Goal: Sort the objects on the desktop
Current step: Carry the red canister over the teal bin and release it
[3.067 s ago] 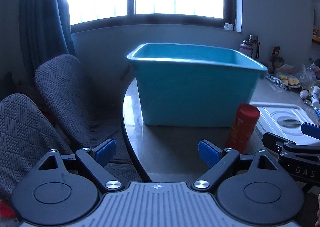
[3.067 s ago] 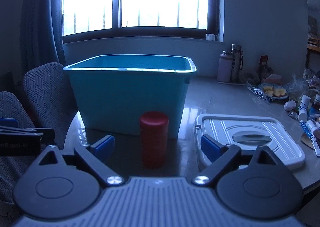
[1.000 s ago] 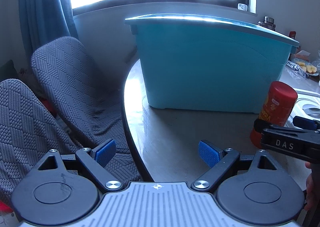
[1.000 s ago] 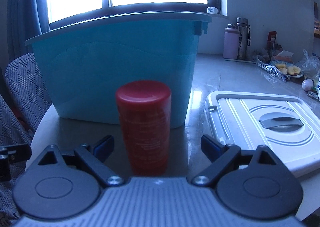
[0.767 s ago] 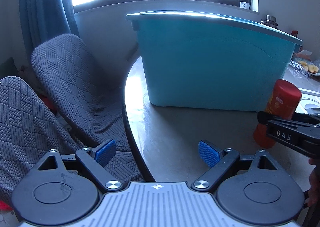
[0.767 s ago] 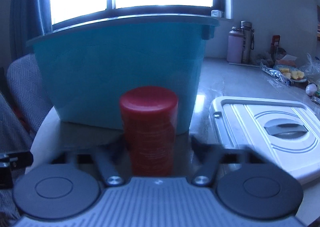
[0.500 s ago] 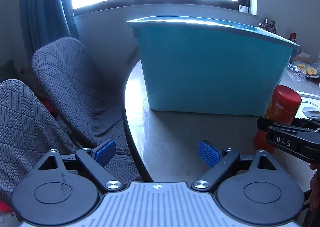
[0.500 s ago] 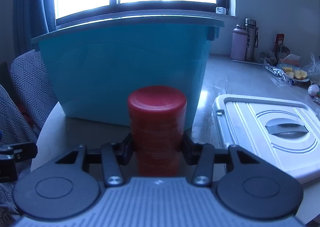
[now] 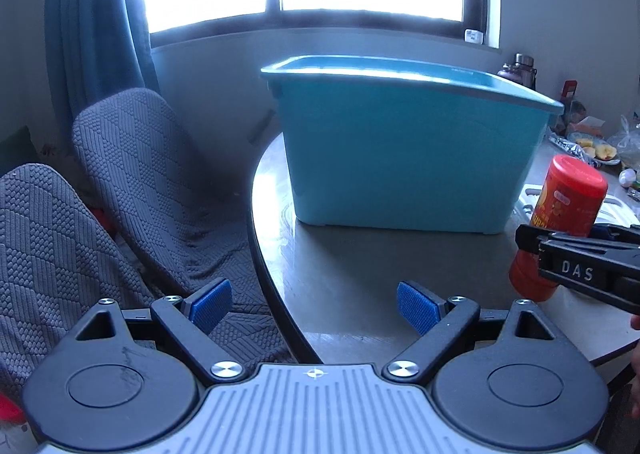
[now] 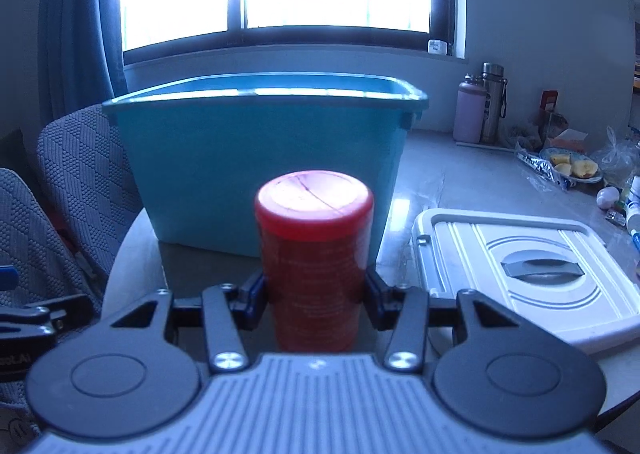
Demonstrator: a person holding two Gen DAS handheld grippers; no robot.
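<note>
step: carry red canister [image 10: 314, 254] to teal bin [image 10: 260, 158] at 12 o'clock | right gripper [image 10: 314, 296] clenched on it mid-body — we keep it upright, clear the rim | left gripper [image 9: 314, 304] spread, empty

A large teal plastic storage bin [image 10: 264, 150] stands on the grey round-edged table [image 9: 360, 278]. Before it, a red cylindrical canister [image 10: 316, 254]; to the canister's right, a white flat plastic lid [image 10: 528, 266] lies on the table. 2 grey knit-covered chairs [image 9: 132, 158] stand left of the table.
</note>
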